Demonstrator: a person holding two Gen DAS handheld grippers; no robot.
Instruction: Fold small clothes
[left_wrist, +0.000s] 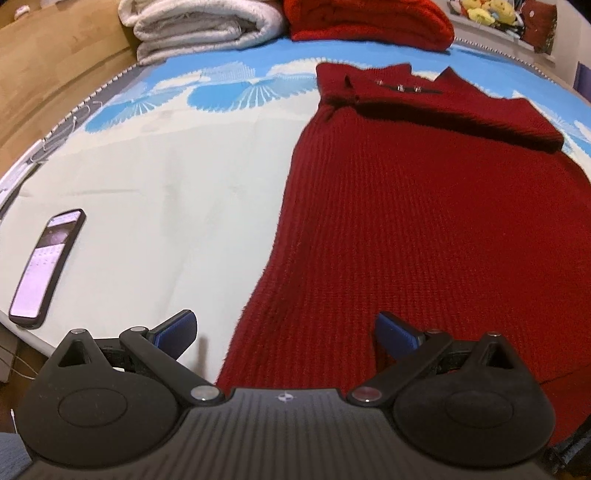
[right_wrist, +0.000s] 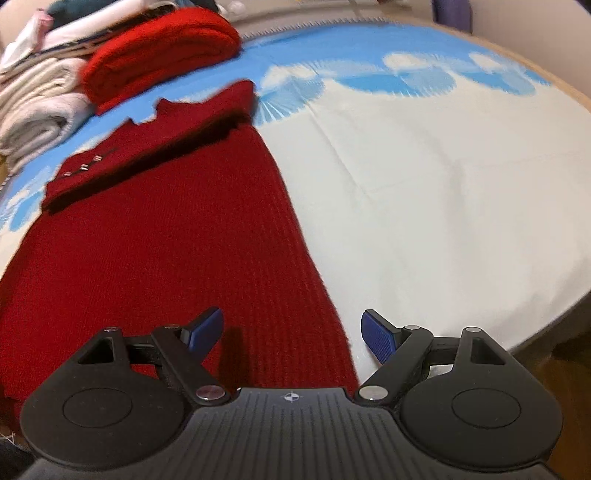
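Note:
A dark red knitted garment (left_wrist: 424, 206) lies flat on the white and blue cloth, its far end folded over with small metal buttons showing. It also shows in the right wrist view (right_wrist: 166, 240). My left gripper (left_wrist: 286, 332) is open and empty, hovering over the garment's near left edge. My right gripper (right_wrist: 291, 332) is open and empty, hovering over the garment's near right edge. Both have blue pads (left_wrist: 177, 330) (right_wrist: 376, 336).
A phone (left_wrist: 46, 266) with a lit screen lies at the left on the cloth. A folded bright red knit (left_wrist: 369, 18) (right_wrist: 159, 55) and a folded white blanket (left_wrist: 203, 26) (right_wrist: 33, 107) sit at the far end. Wooden floor (left_wrist: 44, 66) lies beyond the left edge.

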